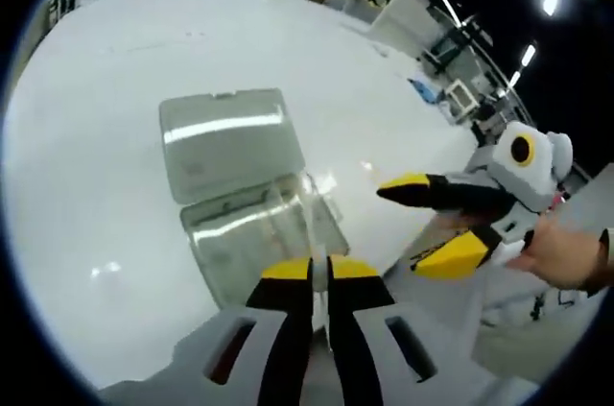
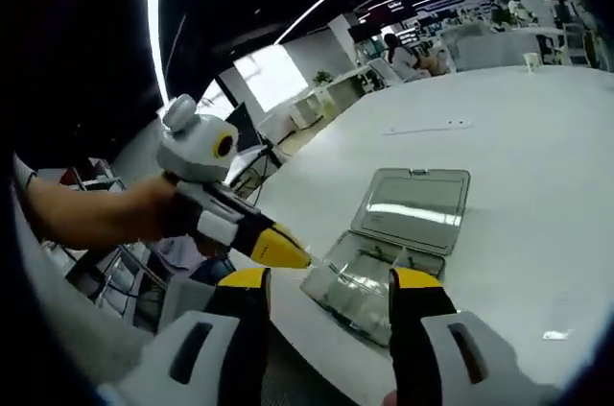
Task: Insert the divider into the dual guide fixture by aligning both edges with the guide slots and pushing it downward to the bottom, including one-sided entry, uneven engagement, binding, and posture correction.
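Yellow-tipped and pressed almost together, the jaws of my left gripper (image 1: pixel 319 272) rise at the bottom of the left gripper view, clenched on what looks like a thin clear sheet, the divider (image 1: pixel 309 204), whose edge stands up just beyond the tips; it is too transparent for me to be sure of the hold. Straight past those tips lies the clear plastic box (image 1: pixel 259 233) that serves as the guide fixture, its base open towards me and its hinged lid (image 1: pixel 228 142) laid flat behind it on the white table (image 1: pixel 86 137). The divider seems to stand upright over the base, its long axis running across the box, though I cannot make out the slots.

My right gripper (image 2: pixel 331 281) hangs released, jaws wide apart, with the box ahead of it and slightly to the right, well apart from the tips. My left gripper is the nearer one, so I judge the downward push falls to it, while the right could steady the box. Beyond the table edge, desks and ceiling lights fade into the room.
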Demonstrator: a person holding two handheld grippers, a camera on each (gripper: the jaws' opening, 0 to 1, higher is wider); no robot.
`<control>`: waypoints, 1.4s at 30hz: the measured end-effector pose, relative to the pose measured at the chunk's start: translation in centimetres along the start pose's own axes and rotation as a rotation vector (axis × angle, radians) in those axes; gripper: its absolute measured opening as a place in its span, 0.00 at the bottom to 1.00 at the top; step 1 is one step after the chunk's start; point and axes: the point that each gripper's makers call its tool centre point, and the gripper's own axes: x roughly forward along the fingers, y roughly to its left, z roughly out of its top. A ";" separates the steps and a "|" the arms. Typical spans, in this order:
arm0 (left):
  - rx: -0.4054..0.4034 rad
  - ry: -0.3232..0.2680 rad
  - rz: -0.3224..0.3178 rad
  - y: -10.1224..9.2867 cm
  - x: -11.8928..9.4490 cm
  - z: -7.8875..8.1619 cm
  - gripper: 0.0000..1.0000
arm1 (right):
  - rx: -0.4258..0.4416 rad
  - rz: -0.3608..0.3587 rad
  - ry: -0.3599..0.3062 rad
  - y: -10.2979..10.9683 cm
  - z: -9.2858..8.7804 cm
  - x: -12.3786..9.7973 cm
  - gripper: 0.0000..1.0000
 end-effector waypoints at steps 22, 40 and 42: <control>-0.144 0.207 0.078 2.7 -0.3 -1.1 0.01 | -0.137 0.018 0.033 0.7 -2.2 -1.7 0.49; -0.210 0.286 0.162 4.4 1.0 -1.7 0.01 | -0.255 0.026 0.032 1.3 -2.6 -2.8 0.52; -0.213 0.291 0.169 4.6 1.2 -1.7 0.01 | -0.279 0.032 0.035 1.4 -2.7 -2.9 0.53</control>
